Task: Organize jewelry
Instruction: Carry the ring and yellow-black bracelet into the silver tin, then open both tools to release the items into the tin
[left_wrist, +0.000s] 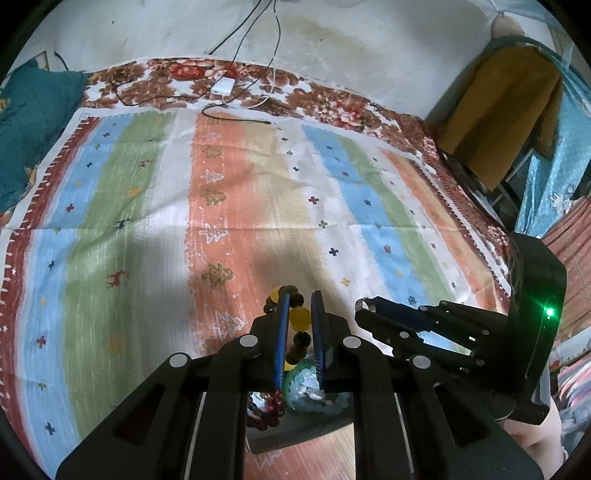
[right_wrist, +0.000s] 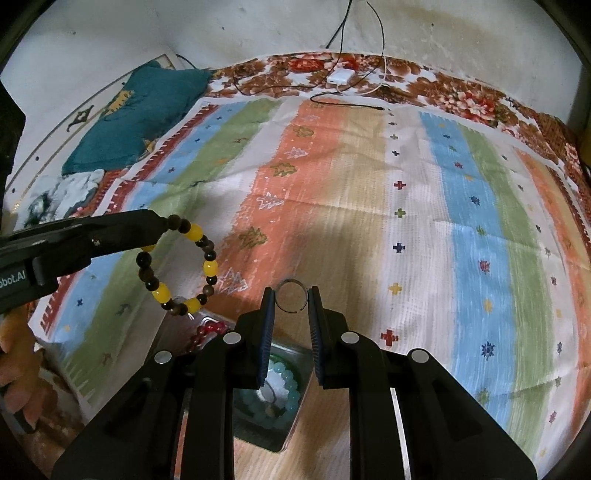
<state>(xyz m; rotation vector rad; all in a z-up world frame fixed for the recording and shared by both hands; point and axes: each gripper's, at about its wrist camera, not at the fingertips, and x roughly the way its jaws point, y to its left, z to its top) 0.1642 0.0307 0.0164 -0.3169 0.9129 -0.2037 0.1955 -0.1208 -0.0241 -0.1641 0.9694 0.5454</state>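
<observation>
Nearest the cameras, a shallow grey metal tray (right_wrist: 295, 373) lies on the striped cloth directly under both tools; a pale turquoise bead bracelet (right_wrist: 280, 387) rests inside it and a dark red bead bracelet (right_wrist: 207, 330) lies at its far left end.

Above the tray, the left gripper (left_wrist: 298, 314) has its blue pads pressed nearly together on a yellow-and-dark-brown bead bracelet (right_wrist: 177, 266), pinching one part of the strand so the loop hangs free. The right gripper (right_wrist: 291, 299) pinches a thin silver wire ring (right_wrist: 291, 295) across its width, the ring upright between the fingertips.

Both pieces appear to be carried clear of the tray, so the step probably calls for steady, level carrying: a light, even squeeze on the ring so it does not spring out, and no swinging of the loop.

Farther off, the pastel-striped woven cloth (left_wrist: 221, 184) lies bare, with a small white charger (left_wrist: 223, 86) at its far edge.

The right wrist view shows the bracelet's whole hanging loop; the left wrist view shows only a few beads between its own pads, but shows the right gripper from the side.
</observation>
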